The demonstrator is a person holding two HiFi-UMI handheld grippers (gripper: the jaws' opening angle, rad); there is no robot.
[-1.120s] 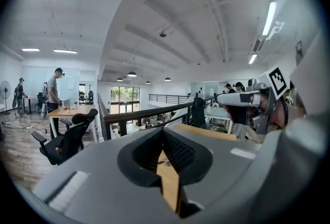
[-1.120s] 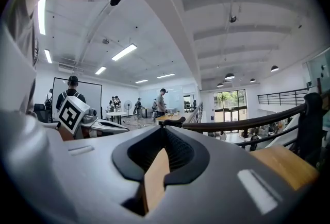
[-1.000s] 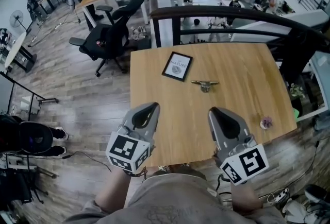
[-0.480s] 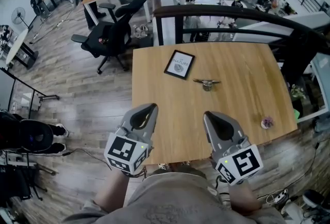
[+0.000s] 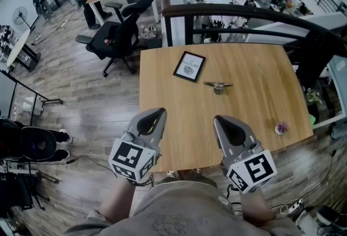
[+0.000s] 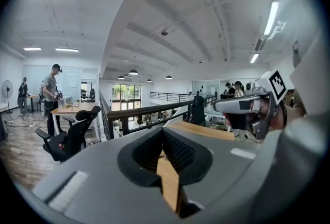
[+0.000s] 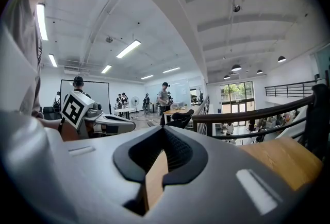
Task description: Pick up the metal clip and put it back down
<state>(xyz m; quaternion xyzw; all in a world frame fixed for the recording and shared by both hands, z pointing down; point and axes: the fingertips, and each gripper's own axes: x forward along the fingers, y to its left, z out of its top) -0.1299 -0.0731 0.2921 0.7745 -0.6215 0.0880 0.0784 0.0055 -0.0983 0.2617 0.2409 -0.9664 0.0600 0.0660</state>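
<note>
The metal clip [image 5: 218, 87] lies flat near the middle of the wooden table [image 5: 255, 104], well ahead of both grippers. My left gripper [image 5: 158, 113] hovers over the table's near left part, its jaws closed with nothing between them [image 6: 163, 134]. Beside it to the right, my right gripper [image 5: 218, 120] is also shut and empty, its tips [image 7: 165, 131] meeting. Both grippers point toward the clip from the near edge. The clip does not show in either gripper view.
A black-framed picture [image 5: 188, 67] lies left of and beyond the clip. A small purple object [image 5: 280, 128] sits near the table's right front corner. A dark railing [image 5: 233, 12] runs behind the table, and an office chair [image 5: 116, 34] stands at the far left.
My right gripper has shifted slightly left and back toward the table's near edge. The left gripper and the clip have stayed put.
</note>
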